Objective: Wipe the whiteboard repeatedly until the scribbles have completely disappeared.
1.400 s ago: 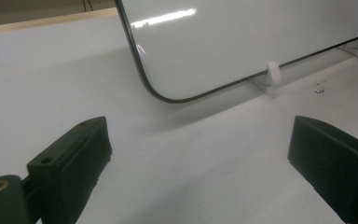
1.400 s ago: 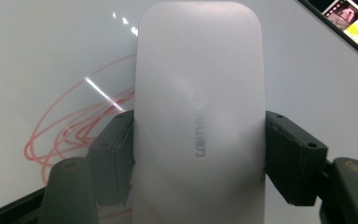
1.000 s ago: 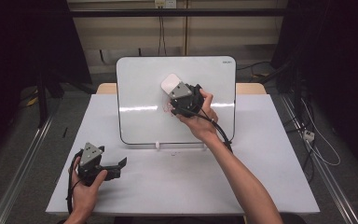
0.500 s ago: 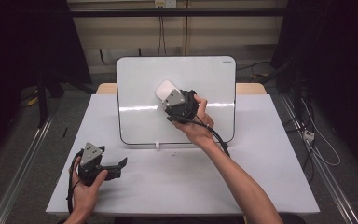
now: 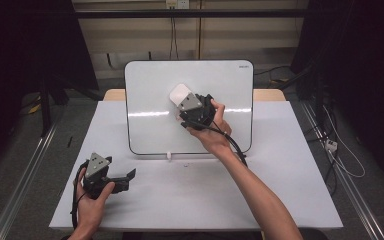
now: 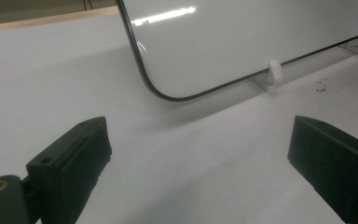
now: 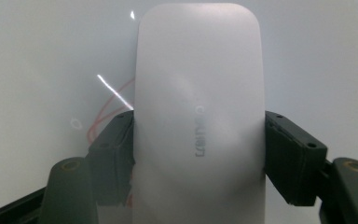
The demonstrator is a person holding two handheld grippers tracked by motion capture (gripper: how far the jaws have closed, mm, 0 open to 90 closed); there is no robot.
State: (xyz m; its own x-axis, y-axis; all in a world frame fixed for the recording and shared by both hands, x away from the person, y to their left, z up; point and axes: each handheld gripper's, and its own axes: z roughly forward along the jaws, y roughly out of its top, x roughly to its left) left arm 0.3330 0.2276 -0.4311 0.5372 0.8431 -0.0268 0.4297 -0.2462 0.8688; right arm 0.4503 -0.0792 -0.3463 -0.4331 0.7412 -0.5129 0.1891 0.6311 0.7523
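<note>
Whiteboard wiping looks underway: right gripper clenches the white eraser over faint red marks, left gripper idle, released.

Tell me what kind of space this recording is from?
Probably a lab data-collection station: a white table with a propped whiteboard, black curtains on both sides, and loose cables on the floor. The right tongs hold a white eraser.

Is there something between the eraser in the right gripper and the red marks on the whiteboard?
Nothing visible. The eraser, clamped in the right gripper, faces the whiteboard, and the red marks lie beside its edge.
</note>
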